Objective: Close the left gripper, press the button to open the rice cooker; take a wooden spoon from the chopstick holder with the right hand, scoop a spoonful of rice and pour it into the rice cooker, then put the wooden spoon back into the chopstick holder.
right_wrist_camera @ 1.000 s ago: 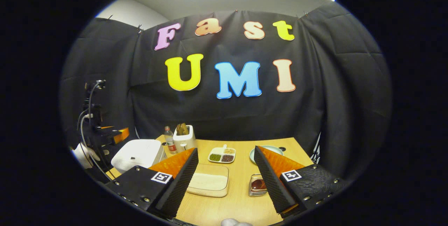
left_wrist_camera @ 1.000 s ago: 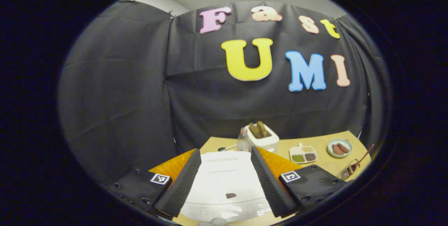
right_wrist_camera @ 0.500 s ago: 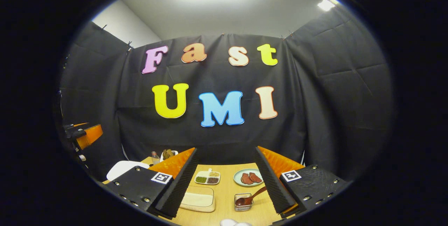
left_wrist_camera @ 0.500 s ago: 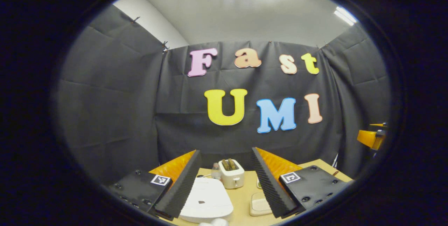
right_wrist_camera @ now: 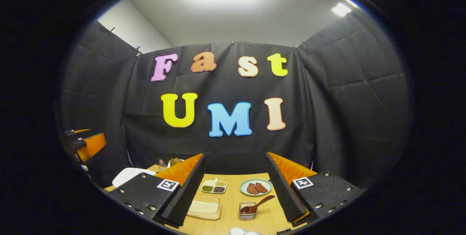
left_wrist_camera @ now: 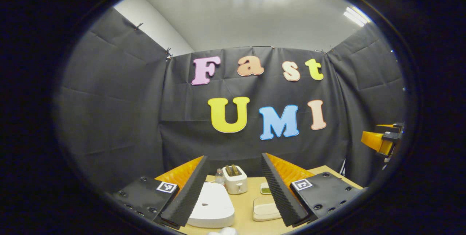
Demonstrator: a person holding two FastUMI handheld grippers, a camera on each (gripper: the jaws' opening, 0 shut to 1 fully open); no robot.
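Surface: light wooden table (right_wrist_camera: 233, 206).
Left side: closed white rice cooker (left_wrist_camera: 213, 206), toaster (left_wrist_camera: 235, 184), small bottle (left_wrist_camera: 219, 176).
Middle: tray of rice (right_wrist_camera: 203, 207), divided dish (right_wrist_camera: 213, 187).
Right side: plate (right_wrist_camera: 256, 187), holder (right_wrist_camera: 248, 211) with wooden spoon (right_wrist_camera: 256, 205).

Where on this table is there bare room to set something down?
Bare wood lies in front of the chopstick holder, toward the camera, and between it and the rice tray. The back is crowded: divided dish beside plate.
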